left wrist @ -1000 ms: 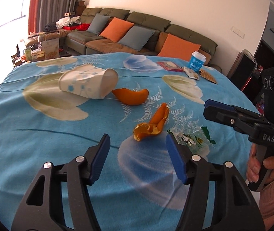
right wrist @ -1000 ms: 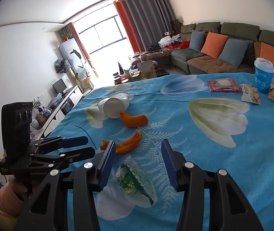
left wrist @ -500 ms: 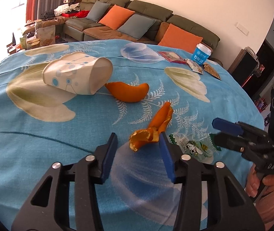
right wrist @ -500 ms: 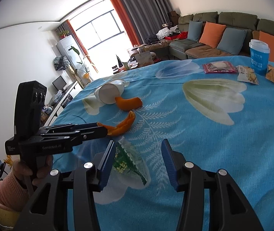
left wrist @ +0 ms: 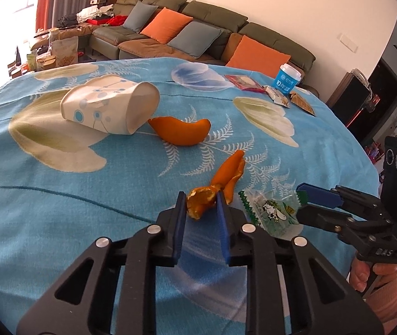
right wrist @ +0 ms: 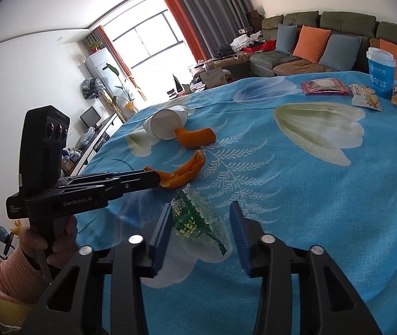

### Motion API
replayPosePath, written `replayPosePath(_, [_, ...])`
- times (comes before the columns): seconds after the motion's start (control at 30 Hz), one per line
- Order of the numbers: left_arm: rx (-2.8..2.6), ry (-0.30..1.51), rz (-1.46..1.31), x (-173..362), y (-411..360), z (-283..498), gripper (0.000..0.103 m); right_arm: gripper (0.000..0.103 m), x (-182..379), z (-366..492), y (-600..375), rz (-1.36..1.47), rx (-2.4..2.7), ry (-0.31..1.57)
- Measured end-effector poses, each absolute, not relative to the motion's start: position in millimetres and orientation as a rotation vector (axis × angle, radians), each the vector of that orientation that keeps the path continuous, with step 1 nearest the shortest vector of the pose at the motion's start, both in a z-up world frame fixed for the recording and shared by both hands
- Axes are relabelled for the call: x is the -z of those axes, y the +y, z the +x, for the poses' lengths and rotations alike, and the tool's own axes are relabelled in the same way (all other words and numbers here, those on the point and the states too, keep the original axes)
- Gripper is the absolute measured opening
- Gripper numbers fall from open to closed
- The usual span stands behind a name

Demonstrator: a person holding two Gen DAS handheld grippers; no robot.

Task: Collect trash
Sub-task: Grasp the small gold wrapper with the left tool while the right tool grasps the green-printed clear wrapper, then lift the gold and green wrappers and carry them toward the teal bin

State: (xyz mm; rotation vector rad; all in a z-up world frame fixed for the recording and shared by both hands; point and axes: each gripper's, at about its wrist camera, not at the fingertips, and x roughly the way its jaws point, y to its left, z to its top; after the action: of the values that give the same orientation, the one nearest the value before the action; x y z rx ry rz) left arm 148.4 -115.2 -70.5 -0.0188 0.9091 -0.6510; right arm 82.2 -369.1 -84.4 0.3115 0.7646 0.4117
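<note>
The left tool (left wrist: 198, 205) is being closed around the near end of a long orange peel (left wrist: 218, 187). The right tool (right wrist: 198, 223) is being closed too, with a green candy wrapper (right wrist: 195, 220) between its blue pads, not yet squeezed. At eleven o'clock on the blue table (left wrist: 59, 189), a tipped paper cup (left wrist: 109, 107) is seen beside another peel (left wrist: 181, 132).

You are working in a home living room: a long olive-green sectional sofa (left wrist: 198, 25) with orange and grey cushions (left wrist: 167, 23) runs along the far wall. Floor-length orange and grey curtains (right wrist: 193, 16) frame a big window (right wrist: 145, 42), with a potted plant (right wrist: 120, 83) and a monitor (right wrist: 89, 115) on a low cabinet nearby. Your table (right wrist: 324, 195) wears a blue floral cloth.
</note>
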Motion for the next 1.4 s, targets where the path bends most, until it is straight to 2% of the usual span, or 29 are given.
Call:
replayPosePath(0.07, [0.647,0.899,-0.018,69,-114,145,0.021,0.035,85,82,-369,0.315,-0.409,0.767])
replayPosePath(0.3, [0.64,0.878,-0.039,63,-99,131,0.019,0.015,87,83,-366,0.316,-0.418,0.781])
replayPosePath(0.43, [0.633,0.875,-0.059,61,-88,126,0.018,0.01,88,83,-366,0.331,-0.434,0.781])
replayPosePath(0.87, [0.583,0.836,-0.133,47,-37,108,0.014,0.008,70,78,-354,0.328,-0.47,0.742])
replayPosePath(1.4, [0.476,0.769,-0.209,29,34,74,0.014,0.008,55,91,-305,0.304,-0.578,0.718])
